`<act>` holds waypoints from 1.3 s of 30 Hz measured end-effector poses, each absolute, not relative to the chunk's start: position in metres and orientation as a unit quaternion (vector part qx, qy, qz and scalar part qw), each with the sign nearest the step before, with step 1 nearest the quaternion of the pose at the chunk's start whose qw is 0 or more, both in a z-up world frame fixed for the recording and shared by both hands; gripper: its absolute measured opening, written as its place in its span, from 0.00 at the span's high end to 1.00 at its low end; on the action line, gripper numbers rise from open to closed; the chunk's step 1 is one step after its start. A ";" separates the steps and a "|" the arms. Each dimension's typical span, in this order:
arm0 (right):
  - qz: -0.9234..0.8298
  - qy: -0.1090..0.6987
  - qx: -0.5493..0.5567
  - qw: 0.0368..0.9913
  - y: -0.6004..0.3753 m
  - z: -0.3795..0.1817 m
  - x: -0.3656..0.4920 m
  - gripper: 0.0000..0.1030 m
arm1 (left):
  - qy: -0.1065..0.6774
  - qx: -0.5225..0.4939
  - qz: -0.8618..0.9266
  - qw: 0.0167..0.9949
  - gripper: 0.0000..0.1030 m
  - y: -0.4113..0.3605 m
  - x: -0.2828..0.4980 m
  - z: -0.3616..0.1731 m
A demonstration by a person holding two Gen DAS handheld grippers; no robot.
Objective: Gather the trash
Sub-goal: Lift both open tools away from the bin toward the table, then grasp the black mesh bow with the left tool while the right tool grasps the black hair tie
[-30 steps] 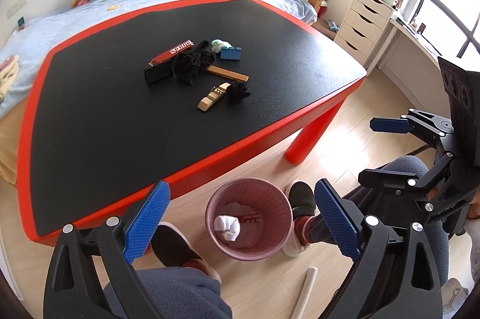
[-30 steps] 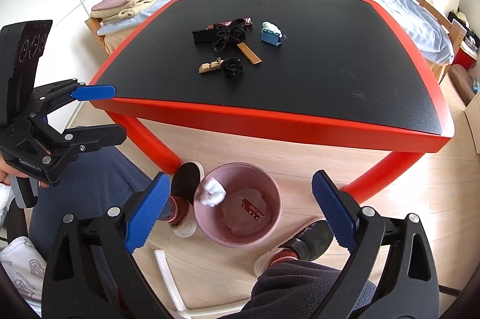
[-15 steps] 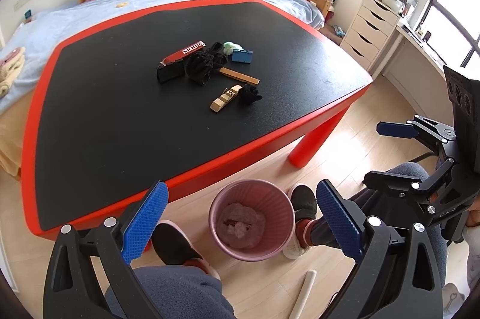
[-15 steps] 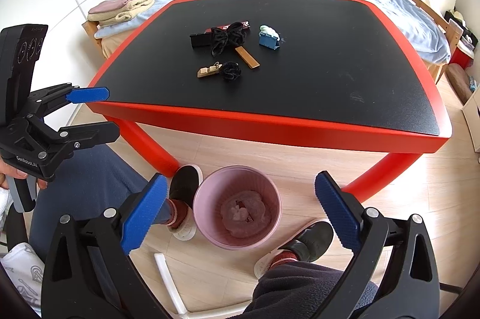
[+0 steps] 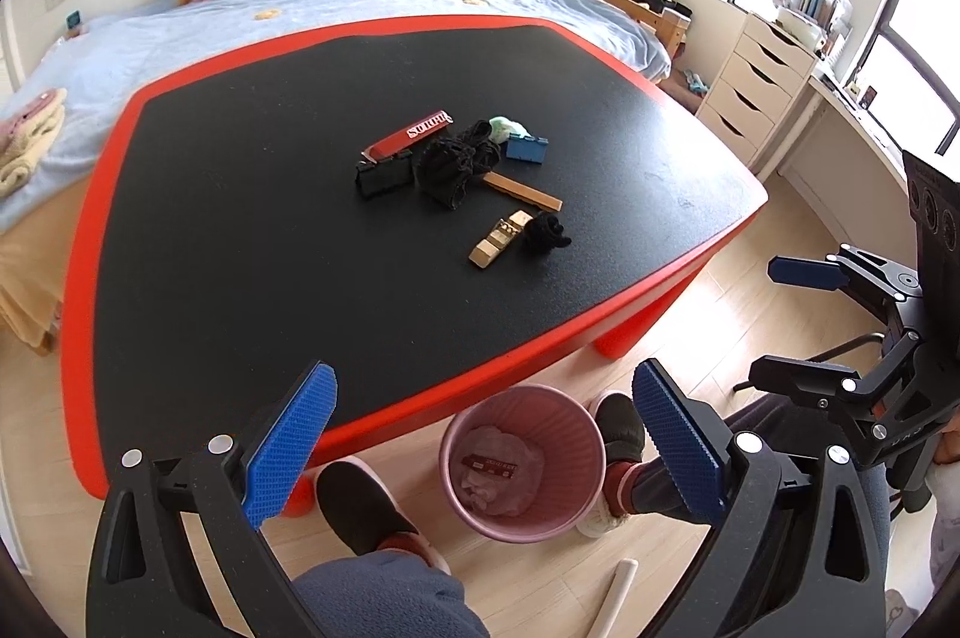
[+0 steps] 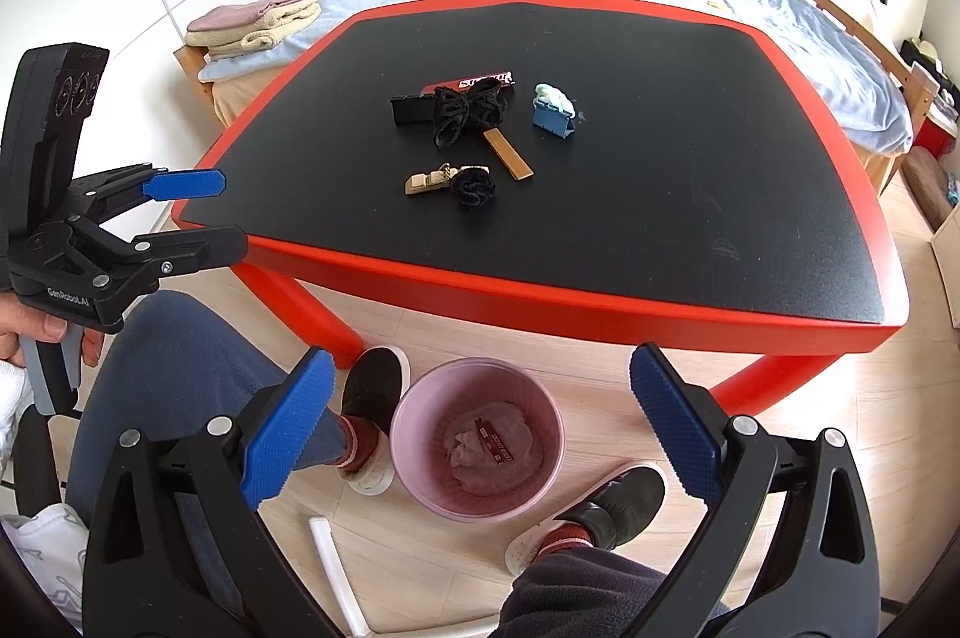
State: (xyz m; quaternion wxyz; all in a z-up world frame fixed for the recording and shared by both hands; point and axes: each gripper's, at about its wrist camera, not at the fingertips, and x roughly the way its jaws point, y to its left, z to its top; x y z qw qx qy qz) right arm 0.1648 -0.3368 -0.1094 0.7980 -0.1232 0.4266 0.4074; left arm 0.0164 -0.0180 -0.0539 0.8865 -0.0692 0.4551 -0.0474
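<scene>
A pink bin (image 5: 521, 461) stands on the floor by the table's front edge, with crumpled tissue and a dark wrapper inside; it also shows in the right wrist view (image 6: 477, 437). On the black table lie a red wrapper (image 5: 408, 135), a black block (image 5: 384, 176), black cloth (image 5: 456, 161), a wooden strip (image 5: 522, 191), a tan clip (image 5: 498, 239), a small black wad (image 5: 543, 231), a blue box (image 5: 527, 149) and a pale green wad (image 5: 504, 127). My left gripper (image 5: 483, 449) is open and empty above the bin. My right gripper (image 6: 477, 443) is open and empty above the bin.
The red-edged table (image 5: 384, 422) stands before a blue bed (image 5: 180, 26) with plush toys. My shoes (image 5: 354, 500) flank the bin. A white tube (image 6: 336, 572) lies on the floor. White drawers (image 5: 756, 98) stand at right. Folded towels (image 6: 258, 23) lie on the bed.
A white wad that was falling at the bin's rim a second ago now lies inside the bin. Both grippers have risen slightly and stay open.
</scene>
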 end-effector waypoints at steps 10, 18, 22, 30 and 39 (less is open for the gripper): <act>0.427 0.411 -0.140 0.793 -0.305 -0.096 0.191 0.06 | 0.452 -0.064 -0.041 0.889 0.08 0.001 0.050 -0.049; 0.442 0.413 -0.153 0.781 -0.275 -0.101 0.212 0.06 | 0.455 -0.040 -0.078 0.886 0.08 0.003 0.091 -0.048; 0.449 0.418 -0.157 0.774 -0.265 -0.108 0.222 0.06 | 0.456 -0.026 -0.101 0.884 0.08 0.002 0.113 -0.050; 0.460 0.429 -0.157 0.762 -0.250 -0.123 0.236 0.09 | 0.462 0.005 -0.150 0.874 0.08 -0.005 0.149 -0.062; 0.468 0.434 -0.152 0.755 -0.241 -0.134 0.246 0.35 | 0.481 0.029 -0.176 0.858 0.28 -0.009 0.170 -0.081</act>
